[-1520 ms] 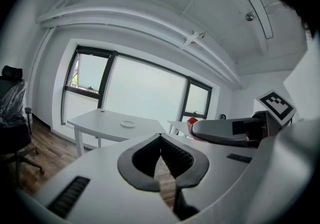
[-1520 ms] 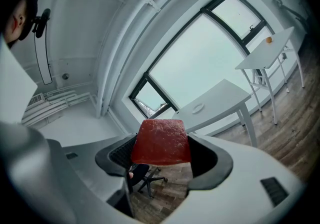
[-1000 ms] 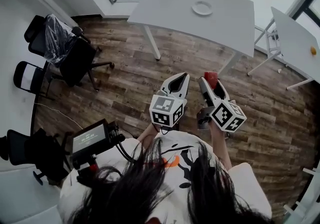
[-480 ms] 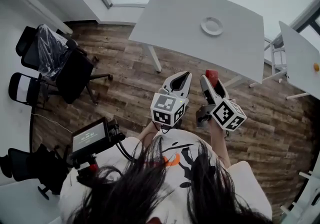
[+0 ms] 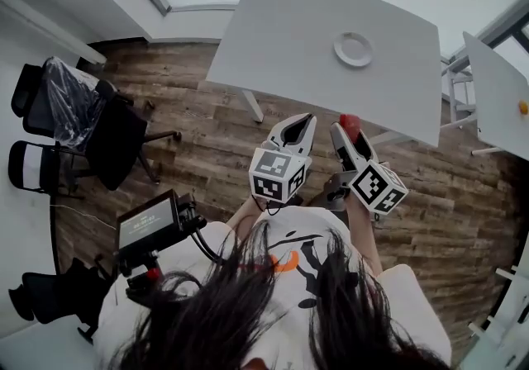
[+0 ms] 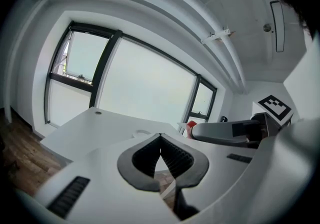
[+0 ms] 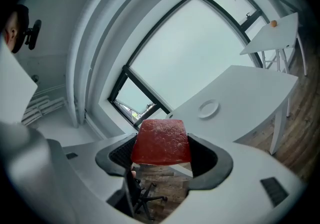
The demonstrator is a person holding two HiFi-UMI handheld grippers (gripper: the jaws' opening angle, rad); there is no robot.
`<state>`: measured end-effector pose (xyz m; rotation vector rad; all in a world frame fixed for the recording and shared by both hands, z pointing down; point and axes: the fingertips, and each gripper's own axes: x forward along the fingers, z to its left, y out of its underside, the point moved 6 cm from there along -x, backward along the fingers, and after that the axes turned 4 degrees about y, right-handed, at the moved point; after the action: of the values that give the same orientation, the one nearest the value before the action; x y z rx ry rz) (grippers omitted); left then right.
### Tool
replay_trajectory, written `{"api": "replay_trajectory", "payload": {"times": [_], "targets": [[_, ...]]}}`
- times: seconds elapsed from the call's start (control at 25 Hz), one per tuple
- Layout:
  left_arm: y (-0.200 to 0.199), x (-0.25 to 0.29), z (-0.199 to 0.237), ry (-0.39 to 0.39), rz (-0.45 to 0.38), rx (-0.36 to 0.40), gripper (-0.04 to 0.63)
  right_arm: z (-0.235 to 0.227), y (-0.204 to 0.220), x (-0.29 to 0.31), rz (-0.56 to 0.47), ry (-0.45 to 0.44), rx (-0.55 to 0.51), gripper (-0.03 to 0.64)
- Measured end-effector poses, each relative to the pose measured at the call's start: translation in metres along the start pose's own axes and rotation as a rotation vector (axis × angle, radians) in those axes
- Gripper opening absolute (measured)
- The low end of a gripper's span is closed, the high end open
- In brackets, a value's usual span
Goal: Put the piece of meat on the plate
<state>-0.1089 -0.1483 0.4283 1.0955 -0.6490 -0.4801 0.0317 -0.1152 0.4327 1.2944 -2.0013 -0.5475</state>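
Observation:
The red piece of meat (image 7: 162, 142) sits clamped between the jaws of my right gripper (image 7: 163, 154), and it shows as a red tip (image 5: 349, 122) in the head view. A small white plate (image 5: 354, 49) lies on the white table (image 5: 289, 38) ahead, also seen as the plate (image 7: 208, 108) in the right gripper view. My left gripper (image 5: 299, 125) is held beside the right one, jaws shut with nothing between them (image 6: 161, 144). Both grippers hover over the floor, short of the table's near edge.
Black office chairs (image 5: 99, 125) stand at the left on the wooden floor. A second white table (image 5: 500, 96) with a small orange object (image 5: 522, 107) is at the right. A monitor on a rig (image 5: 149, 224) hangs at my left side. Windows run behind the table.
The table and plate have drawn closer and lower in the head view as I moved forward. Both grippers keep their pose, the meat still held.

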Motion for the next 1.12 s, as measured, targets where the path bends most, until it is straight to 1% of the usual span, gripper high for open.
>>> {"api": "replay_trajectory", "payload": {"times": [0.28, 0.44, 0.64, 0.8, 0.96, 1.12], "targets": [[0.000, 0.030, 0.002, 0.051, 0.032, -0.018, 0.005, -0.017, -0.010, 0.009, 0.002, 0.056, 0.021, 0.316], [0.002, 0.055, 0.007, 0.057, 0.059, -0.021, 0.005, -0.032, -0.022, 0.028, 0.015, 0.068, 0.035, 0.316], [-0.009, 0.084, 0.023, 0.031, 0.056, -0.027, 0.005, -0.044, -0.041, 0.060, 0.040, 0.054, 0.023, 0.316], [-0.015, 0.124, 0.041, 0.005, 0.067, -0.030, 0.005, -0.063, -0.064, 0.098, 0.063, 0.032, 0.014, 0.316], [-0.028, 0.160, 0.044, -0.014, 0.068, -0.032, 0.005, -0.080, -0.097, 0.121, 0.076, 0.026, 0.010, 0.316], [-0.036, 0.181, 0.048, -0.034, 0.076, -0.029, 0.005, -0.091, -0.119, 0.134, 0.088, 0.025, -0.001, 0.316]]}}
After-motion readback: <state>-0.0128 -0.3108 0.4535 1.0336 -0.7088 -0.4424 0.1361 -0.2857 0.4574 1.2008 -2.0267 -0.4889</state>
